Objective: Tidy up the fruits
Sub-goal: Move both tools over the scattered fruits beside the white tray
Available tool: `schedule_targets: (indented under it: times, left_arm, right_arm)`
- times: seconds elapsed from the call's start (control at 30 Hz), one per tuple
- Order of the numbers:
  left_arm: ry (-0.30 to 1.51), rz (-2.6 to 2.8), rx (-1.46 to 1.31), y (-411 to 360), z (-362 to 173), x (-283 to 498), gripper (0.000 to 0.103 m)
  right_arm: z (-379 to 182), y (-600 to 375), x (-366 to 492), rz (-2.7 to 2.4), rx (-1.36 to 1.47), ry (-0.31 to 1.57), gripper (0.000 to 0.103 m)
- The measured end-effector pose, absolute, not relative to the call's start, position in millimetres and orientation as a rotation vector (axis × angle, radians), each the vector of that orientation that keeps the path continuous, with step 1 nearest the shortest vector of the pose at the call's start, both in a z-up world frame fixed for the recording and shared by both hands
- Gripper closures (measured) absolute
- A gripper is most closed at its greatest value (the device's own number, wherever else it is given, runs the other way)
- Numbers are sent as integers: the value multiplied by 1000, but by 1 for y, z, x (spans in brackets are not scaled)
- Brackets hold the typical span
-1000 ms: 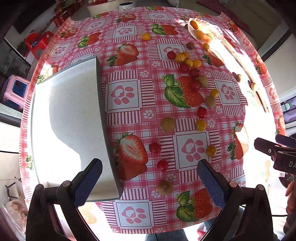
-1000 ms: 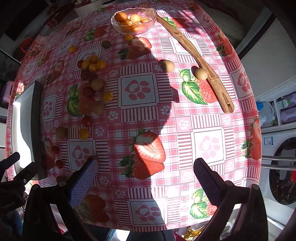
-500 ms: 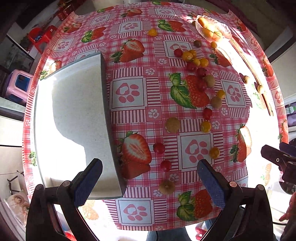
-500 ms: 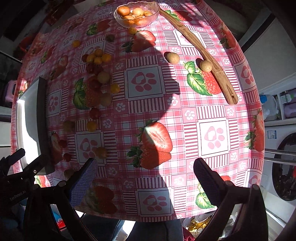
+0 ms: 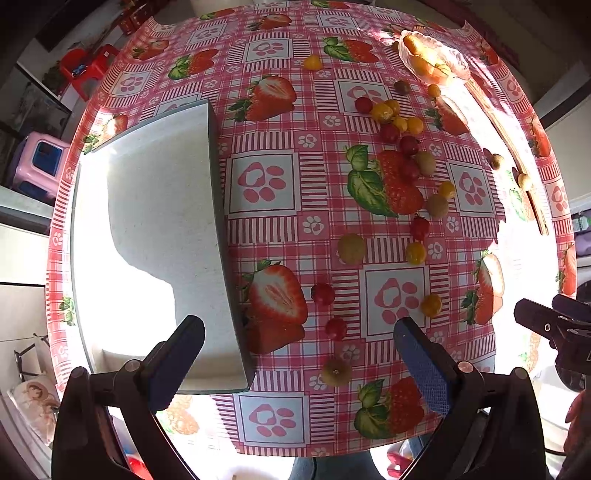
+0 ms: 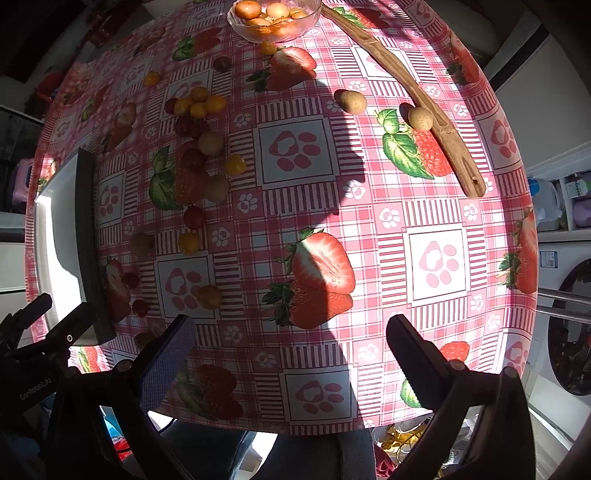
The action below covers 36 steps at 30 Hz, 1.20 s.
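Two black grippers with blue pads, the left gripper (image 5: 295, 362) and the right gripper (image 6: 288, 354), hover spread wide and empty over the near edge of the round table (image 6: 436, 206). Small red, yellow and tan fruits (image 5: 417, 173) lie scattered mid-table, between a white rectangular tray (image 5: 155, 229) at the left edge and a clear glass bowl of orange fruit (image 6: 273, 18) at the far edge.

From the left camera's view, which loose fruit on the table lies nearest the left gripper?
The tan fruit at the near table edge, just ahead of the open left gripper. The two red fruits lie farther off; the rest farther still.
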<state>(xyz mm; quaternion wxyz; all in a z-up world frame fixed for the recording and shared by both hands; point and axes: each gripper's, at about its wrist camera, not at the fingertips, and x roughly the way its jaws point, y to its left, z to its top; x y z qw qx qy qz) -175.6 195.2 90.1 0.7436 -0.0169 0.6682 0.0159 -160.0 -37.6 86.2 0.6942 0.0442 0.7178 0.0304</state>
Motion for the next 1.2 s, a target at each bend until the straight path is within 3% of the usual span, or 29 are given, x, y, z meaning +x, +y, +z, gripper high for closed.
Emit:
schedule_targets:
  times: [1.2]
  left_arm:
    - [1480, 12, 18, 186, 54, -150, 0]
  right_arm:
    - [65, -30, -134, 72, 109, 1626, 0]
